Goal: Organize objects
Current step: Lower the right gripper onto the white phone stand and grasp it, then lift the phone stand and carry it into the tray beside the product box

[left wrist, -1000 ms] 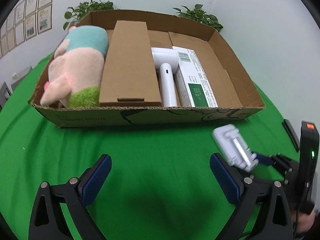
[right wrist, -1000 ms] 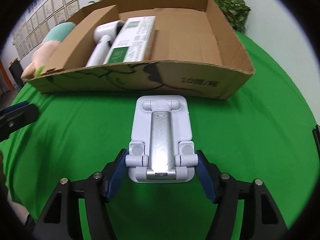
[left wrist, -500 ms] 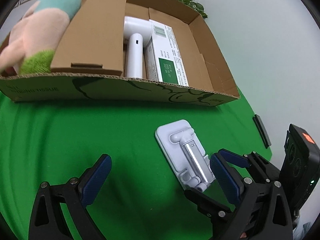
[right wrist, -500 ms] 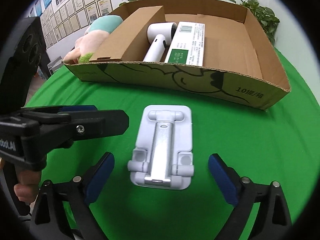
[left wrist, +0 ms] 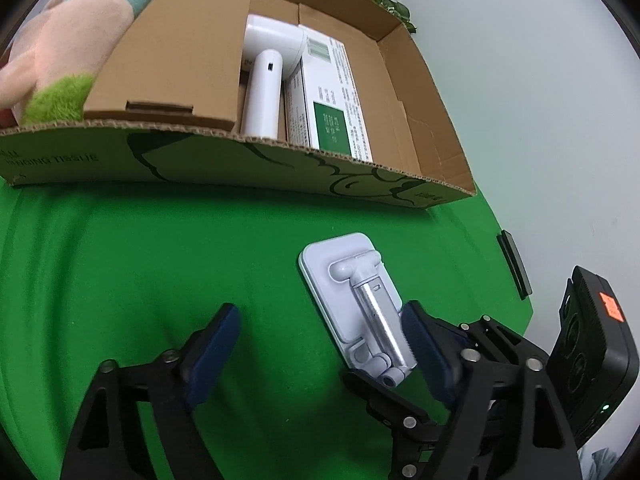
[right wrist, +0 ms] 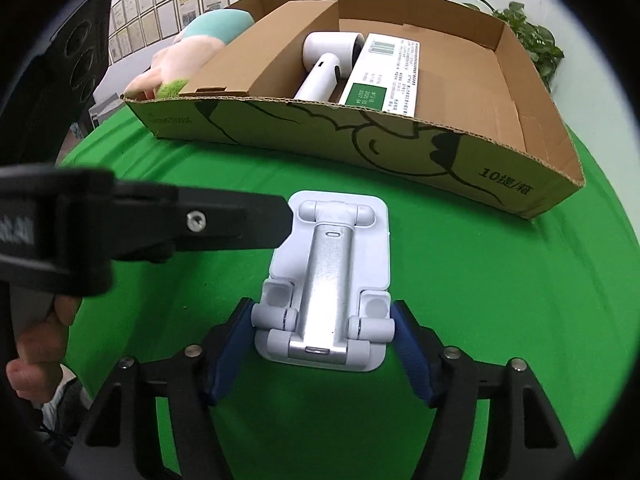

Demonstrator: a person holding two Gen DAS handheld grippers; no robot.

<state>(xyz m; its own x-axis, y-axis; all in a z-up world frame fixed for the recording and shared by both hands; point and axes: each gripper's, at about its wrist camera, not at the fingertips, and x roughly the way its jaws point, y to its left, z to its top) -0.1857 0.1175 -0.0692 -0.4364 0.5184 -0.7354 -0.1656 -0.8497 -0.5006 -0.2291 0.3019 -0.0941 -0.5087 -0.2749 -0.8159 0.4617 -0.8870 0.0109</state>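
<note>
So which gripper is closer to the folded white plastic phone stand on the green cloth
Right. The right gripper straddles the phone stand at its near end; the left gripper is open alongside it, one finger at its edge.

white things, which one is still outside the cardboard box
The folded phone stand, lying on the green cloth between the right gripper's fingers. The hair dryer and the carton lie inside.

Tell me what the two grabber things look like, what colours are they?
Both the left gripper and the right gripper have angular black frames with silver screws and dark blue ribbed pads on the fingers. A black block with an orange sticker and a small green light sits on the right one.
</note>
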